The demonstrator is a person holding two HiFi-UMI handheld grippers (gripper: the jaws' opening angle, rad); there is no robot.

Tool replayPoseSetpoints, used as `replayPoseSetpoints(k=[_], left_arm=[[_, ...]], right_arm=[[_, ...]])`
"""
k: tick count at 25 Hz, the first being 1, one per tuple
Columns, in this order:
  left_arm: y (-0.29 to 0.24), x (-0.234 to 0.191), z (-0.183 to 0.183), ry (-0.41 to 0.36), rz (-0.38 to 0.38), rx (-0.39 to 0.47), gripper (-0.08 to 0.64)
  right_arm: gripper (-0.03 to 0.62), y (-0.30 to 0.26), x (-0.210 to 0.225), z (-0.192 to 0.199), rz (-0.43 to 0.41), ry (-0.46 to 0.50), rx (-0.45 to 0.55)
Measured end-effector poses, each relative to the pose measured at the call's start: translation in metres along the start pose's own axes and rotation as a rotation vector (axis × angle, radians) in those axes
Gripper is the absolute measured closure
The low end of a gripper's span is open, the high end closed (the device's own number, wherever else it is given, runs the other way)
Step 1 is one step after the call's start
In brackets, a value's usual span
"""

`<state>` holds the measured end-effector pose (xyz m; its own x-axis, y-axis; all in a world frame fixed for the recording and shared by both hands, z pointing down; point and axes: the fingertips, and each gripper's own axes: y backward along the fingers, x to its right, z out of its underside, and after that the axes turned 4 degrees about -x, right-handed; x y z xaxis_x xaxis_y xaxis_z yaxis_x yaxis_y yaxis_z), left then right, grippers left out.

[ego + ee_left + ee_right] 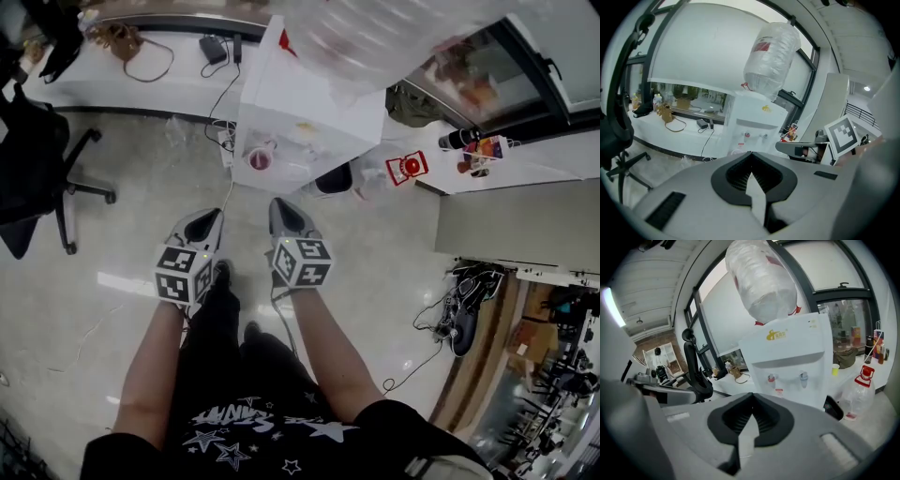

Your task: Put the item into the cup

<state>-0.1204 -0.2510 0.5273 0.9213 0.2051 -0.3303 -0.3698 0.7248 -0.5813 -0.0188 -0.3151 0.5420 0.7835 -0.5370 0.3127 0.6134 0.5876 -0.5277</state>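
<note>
**Grippers idle in front of the water dispenser**

Person standing on a pale glossy floor [394, 281], facing a white water dispenser [309, 112]. Both forearms held out low, grippers side by side and near each other, pointing at the dispenser's base.

- Left gripper [211, 216]: its own view shows the jaws pressed together at the tips [751, 153], nothing between them.
- Right gripper [277, 204]: jaws likewise closed tip to tip [751, 393], nothing held.
- Cup [260, 158]: sits on the dispenser's front ledge below the taps, upright, pinkish inside. It is ahead of both grippers and apart from them, a little nearer the left one.
- Item: cannot tell from any view which thing it is; neither claw carries one.

Surroundings:
- A large clear water bottle [761, 277] stands inverted on top of the dispenser [792, 357]. Two taps show on the front, one red and one blue.
- A small yellow cup [835, 369] rests on the ledge to the dispenser's right.
- A clear plastic jug with a red cap [860, 390] stands near it, lower down.
- An office chair [37, 159] stands at far left.
- A white counter [141, 80] with cables runs behind it.
</note>
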Motion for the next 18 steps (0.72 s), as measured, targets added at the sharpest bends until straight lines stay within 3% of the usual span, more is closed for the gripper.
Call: replayPoseSetpoints(k=[13, 18], left_arm=[[0.071, 0.099, 0.016, -0.033, 0.0, 0.079, 0.554], [0.091, 0.129, 0.025, -0.052, 0.011, 0.106, 0.554]], right_arm=[[0.592, 0.131, -0.031, -0.003, -0.098, 0.102, 0.1], [0.592, 0.176, -0.033, -0.008, -0.092, 0.144, 0.146]])
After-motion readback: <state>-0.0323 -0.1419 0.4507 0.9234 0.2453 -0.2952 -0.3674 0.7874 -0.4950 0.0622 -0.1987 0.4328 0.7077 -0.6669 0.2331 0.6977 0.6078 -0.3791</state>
